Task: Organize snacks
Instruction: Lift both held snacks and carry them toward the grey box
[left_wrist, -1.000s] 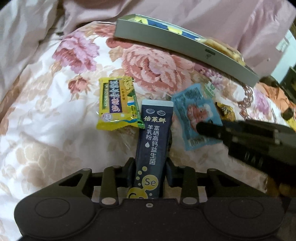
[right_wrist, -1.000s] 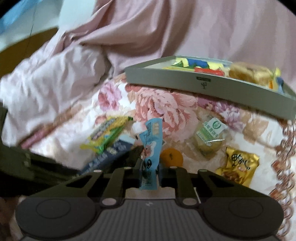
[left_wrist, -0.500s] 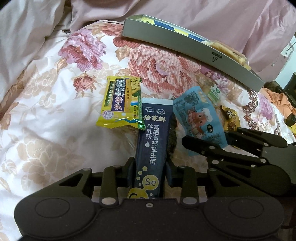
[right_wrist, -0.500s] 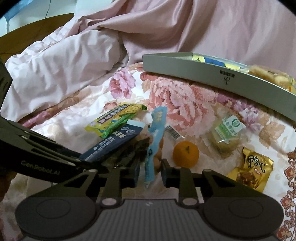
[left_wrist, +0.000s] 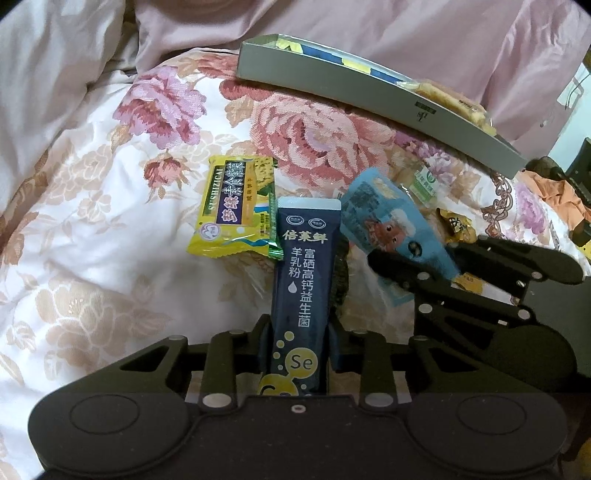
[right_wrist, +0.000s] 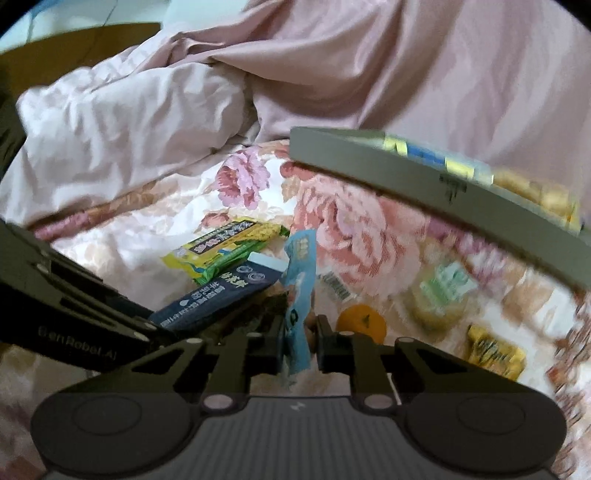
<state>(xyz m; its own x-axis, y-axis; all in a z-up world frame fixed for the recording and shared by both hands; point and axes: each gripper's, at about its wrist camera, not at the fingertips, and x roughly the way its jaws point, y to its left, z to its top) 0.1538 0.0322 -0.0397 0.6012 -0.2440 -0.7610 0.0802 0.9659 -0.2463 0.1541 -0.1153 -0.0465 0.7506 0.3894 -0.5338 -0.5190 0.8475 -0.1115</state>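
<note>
My left gripper (left_wrist: 299, 332) is shut on the lower end of a dark blue stick sachet (left_wrist: 304, 258) that lies lengthwise on the flowered bedspread. The right gripper (right_wrist: 300, 332) is shut on a light-blue snack packet (right_wrist: 301, 266), which stands on edge between its fingers. In the left wrist view this packet (left_wrist: 388, 225) sits just right of the sachet, with the right gripper (left_wrist: 406, 269) reaching in from the right. A yellow-green packet (left_wrist: 232, 210) lies flat to the left of the sachet. The grey tray (left_wrist: 351, 88) at the back holds several snacks.
A mandarin (right_wrist: 364, 325), a green-labelled clear packet (right_wrist: 443, 291) and a golden-yellow packet (right_wrist: 495, 350) lie on the bedspread to the right. Crumpled pink bedding (right_wrist: 129, 122) rises behind and to the left. The tray (right_wrist: 406, 184) rests on that slope.
The right gripper's jaws widened briefly around the light-blue packet and have closed on it again. That hand shifted and rolled a little. The left gripper and sachet stayed put.
</note>
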